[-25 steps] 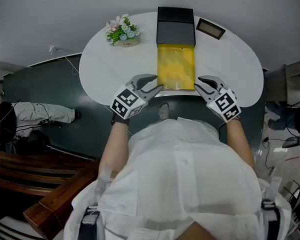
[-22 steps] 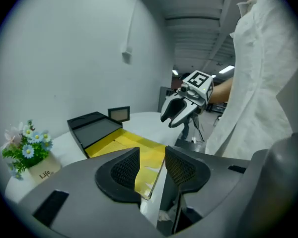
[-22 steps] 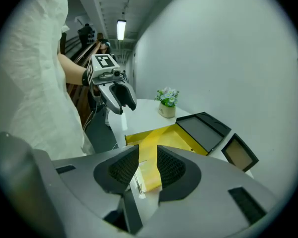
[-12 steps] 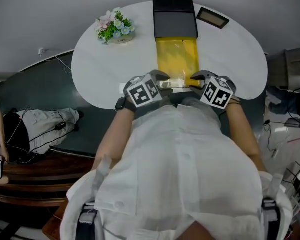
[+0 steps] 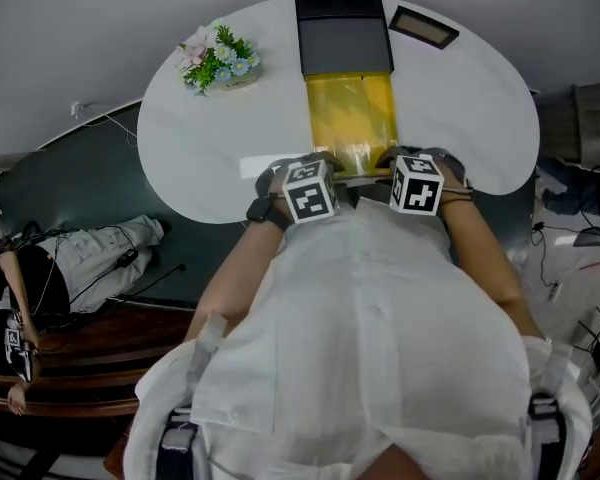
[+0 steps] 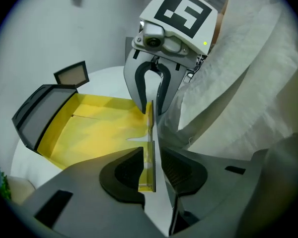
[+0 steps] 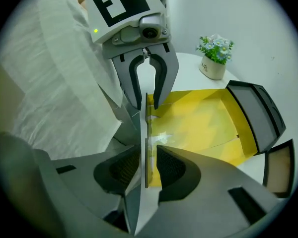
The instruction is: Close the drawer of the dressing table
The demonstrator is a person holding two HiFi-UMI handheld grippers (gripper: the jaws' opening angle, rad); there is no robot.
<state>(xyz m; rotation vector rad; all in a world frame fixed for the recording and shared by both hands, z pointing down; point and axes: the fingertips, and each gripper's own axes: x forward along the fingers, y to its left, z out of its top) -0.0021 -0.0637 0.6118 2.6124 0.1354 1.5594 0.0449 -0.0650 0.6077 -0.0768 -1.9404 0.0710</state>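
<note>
The yellow drawer (image 5: 350, 118) of the white dressing table (image 5: 210, 148) stands pulled out toward me. Its thin front panel (image 6: 149, 152) runs upright between the pads of both grippers. My left gripper (image 6: 150, 170) straddles the panel's left part; its jaws have just been closing, with one pad at the panel and a sliver of gap at the other. My right gripper (image 7: 148, 170) straddles the right part, its jaws slightly wider than a moment ago, with narrow gaps on both sides. In the head view both marker cubes sit at the drawer's near edge, left gripper (image 5: 325, 163) and right gripper (image 5: 390, 160).
A dark box (image 5: 342, 30) sits at the drawer's far end. A small pot of flowers (image 5: 215, 56) stands at the table's back left, a dark framed panel (image 5: 423, 26) at the back right. My white shirt presses close to the table's near edge.
Both grippers came down and inward from either side of the drawer front, tipped steeply down, and now sit over its front panel. The drawer has not visibly moved.
</note>
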